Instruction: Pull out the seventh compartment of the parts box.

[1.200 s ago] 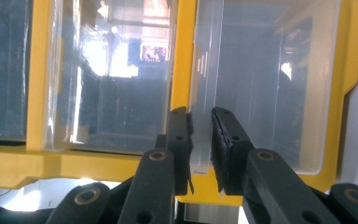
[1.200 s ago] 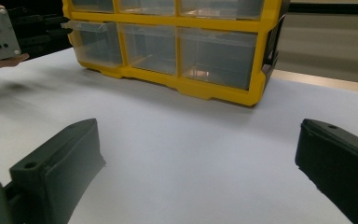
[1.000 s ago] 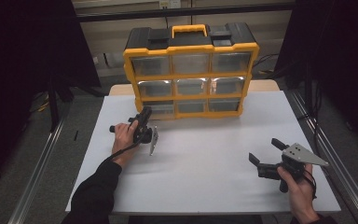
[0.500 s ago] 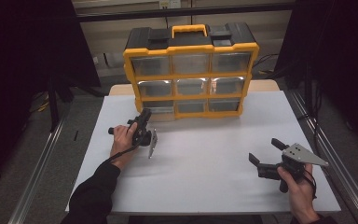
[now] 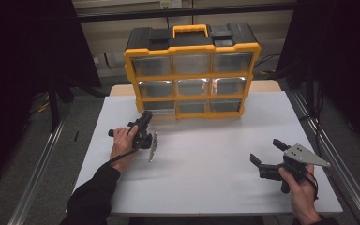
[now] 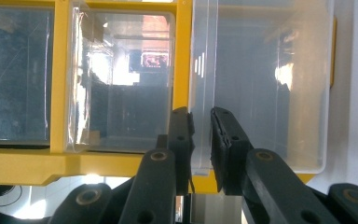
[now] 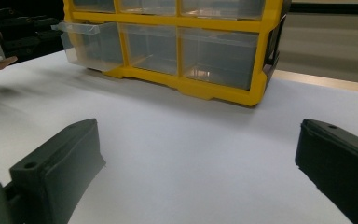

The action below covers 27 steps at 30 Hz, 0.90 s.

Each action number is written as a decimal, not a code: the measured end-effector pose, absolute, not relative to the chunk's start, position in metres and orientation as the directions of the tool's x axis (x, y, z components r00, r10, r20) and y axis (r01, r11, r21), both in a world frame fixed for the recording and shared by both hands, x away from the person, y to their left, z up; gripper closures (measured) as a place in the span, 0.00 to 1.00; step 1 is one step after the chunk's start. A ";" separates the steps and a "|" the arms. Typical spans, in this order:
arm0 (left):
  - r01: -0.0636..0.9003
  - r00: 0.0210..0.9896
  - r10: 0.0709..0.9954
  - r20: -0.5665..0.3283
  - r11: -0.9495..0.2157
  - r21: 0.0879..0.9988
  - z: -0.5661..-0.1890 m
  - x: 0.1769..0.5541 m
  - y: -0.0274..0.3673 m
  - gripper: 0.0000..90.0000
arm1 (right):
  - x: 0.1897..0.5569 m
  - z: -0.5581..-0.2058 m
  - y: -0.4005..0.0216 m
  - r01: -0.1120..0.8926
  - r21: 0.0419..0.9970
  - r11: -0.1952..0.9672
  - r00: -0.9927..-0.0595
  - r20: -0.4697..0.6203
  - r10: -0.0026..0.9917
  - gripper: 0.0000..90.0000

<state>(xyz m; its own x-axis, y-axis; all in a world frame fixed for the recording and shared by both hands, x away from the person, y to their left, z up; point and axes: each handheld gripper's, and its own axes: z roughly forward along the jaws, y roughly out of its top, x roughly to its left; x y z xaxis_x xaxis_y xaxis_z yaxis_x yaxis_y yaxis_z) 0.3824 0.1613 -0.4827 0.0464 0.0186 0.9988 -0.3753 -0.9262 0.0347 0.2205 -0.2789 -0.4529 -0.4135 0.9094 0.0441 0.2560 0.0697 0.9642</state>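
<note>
No readable brand or label anywhere on the yellow organizer (image 5: pixel 192 70), just clear drawers. It sits at the back of the white desk (image 5: pixel 206 173), dark room around it. The left gripper (image 6: pixel 200 140) has its fingers pinching the front lip of the bottom-left drawer (image 7: pixel 86 44), which sticks out a bit. The right gripper (image 5: pixel 269 157) rests with fingers spread wide, well apart from it.

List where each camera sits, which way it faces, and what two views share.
High view: above the table, looking forward and down at the yellow organizer; both forearms show.
Left gripper view: rides the left gripper, facing the pulled-out clear drawer whose lip its jaws pinch.
Right gripper view: rides the open right gripper, low, facing the organizer.
Both gripper views share that drawer.
</note>
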 end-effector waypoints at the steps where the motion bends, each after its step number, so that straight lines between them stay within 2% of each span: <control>1: -0.373 0.035 0.043 0.998 -0.926 0.053 -0.484 0.382 0.162 0.88 | 0.220 -0.453 -0.279 0.255 0.964 0.069 -0.413 0.044 0.910 0.00; 4: -0.367 0.052 0.011 0.999 -0.930 0.030 -0.482 0.380 0.162 0.88 | 0.220 -0.453 -0.279 0.255 0.965 0.069 -0.413 0.043 0.910 0.00; 12: -0.380 0.025 0.012 1.000 -0.925 0.021 -0.484 0.377 0.164 0.88 | 0.220 -0.453 -0.279 0.256 0.964 0.069 -0.412 0.044 0.910 0.00; 27: -0.394 0.035 0.024 0.999 -0.918 0.036 -0.486 0.374 0.165 0.88 | 0.220 -0.453 -0.279 0.250 0.966 0.072 -0.415 0.040 0.909 0.00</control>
